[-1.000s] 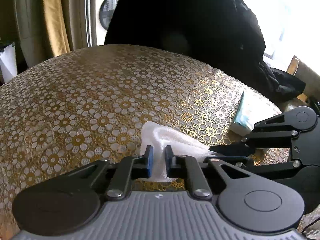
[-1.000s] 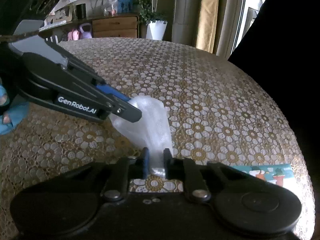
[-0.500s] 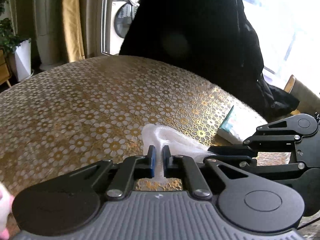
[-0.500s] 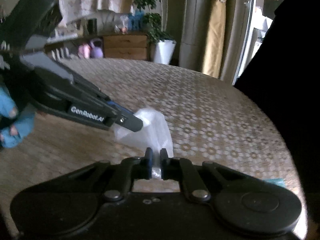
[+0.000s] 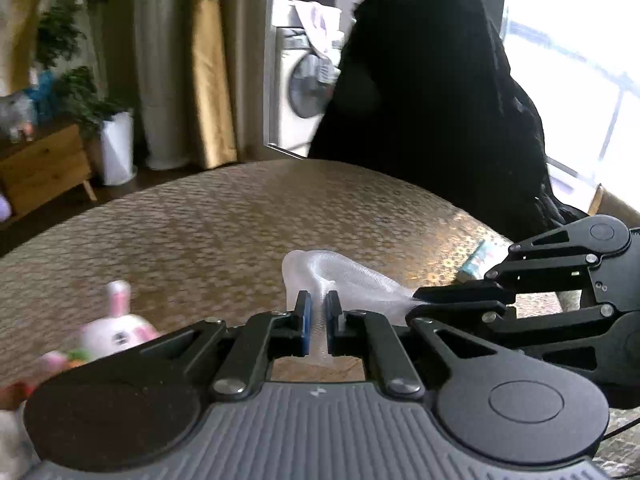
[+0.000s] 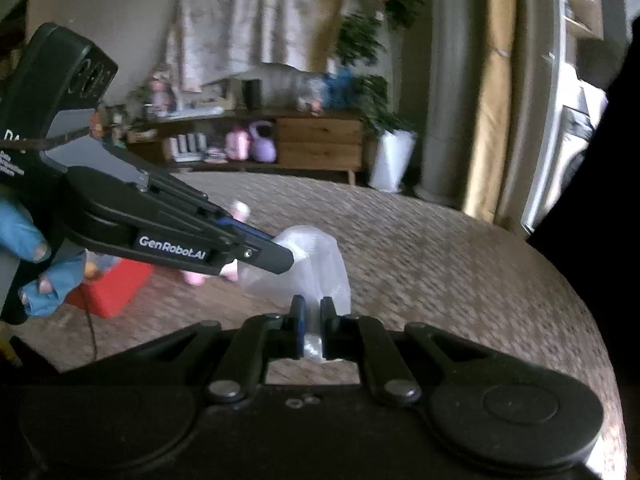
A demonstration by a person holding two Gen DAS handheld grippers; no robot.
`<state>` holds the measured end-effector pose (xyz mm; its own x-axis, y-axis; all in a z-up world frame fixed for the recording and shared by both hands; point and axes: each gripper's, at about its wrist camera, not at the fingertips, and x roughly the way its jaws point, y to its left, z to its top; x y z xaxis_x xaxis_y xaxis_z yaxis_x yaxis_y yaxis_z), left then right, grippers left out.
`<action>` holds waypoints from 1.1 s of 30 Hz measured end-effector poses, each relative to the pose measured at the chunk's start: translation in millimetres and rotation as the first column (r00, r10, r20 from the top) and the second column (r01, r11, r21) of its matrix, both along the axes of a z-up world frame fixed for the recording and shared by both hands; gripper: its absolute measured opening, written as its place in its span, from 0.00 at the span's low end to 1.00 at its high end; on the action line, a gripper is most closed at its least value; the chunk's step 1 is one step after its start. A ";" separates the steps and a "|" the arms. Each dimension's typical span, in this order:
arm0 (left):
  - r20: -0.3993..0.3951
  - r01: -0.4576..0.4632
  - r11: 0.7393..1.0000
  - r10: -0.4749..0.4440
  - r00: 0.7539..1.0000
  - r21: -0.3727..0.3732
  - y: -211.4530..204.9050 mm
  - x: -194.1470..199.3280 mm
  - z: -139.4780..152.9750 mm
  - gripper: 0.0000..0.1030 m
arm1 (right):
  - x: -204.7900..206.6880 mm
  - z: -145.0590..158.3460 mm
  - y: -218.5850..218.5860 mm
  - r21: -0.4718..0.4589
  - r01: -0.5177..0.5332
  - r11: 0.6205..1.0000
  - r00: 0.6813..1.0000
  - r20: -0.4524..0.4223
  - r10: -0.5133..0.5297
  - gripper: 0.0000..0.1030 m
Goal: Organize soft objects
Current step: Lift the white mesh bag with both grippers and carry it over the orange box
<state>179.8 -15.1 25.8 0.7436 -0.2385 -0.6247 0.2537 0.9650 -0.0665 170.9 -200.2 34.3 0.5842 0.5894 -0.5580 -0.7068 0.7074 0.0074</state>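
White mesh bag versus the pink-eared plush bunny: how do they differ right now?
The translucent white mesh bag is clamped by both the left gripper and right gripper; the pink-eared white plush bunny is ungripped. The bag looks thin and see-through, the bunny opaque and stuffed. The bag sits centre, the bunny low left. Both are soft.

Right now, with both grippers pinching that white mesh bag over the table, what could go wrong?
1. The left hand-held gripper and right hand-held gripper each clamp only a thin bunch of the white mesh bag; pulling apart might tear it or slip it free.
2. The bunny plush sits close on the left; a swing could knock it.
3. Both views are blurred, so aim may be off.
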 end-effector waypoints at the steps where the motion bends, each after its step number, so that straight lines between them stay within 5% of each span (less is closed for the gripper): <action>1: 0.004 -0.014 1.000 0.014 1.000 0.001 7.8 -7.5 3.5 0.07 | -2.1 3.1 5.9 -0.001 -0.015 1.000 1.000 0.007 0.015 0.06; 18: 0.056 -0.286 0.957 0.288 0.956 -0.037 154.1 -110.5 32.4 0.07 | -56.3 47.1 162.3 0.006 -0.311 0.951 0.949 0.059 0.310 0.06; 33: 0.010 -0.433 0.900 0.434 0.901 -0.043 256.5 -140.2 -0.1 0.07 | -87.5 22.2 274.8 -0.050 -0.440 0.897 0.894 0.066 0.443 0.06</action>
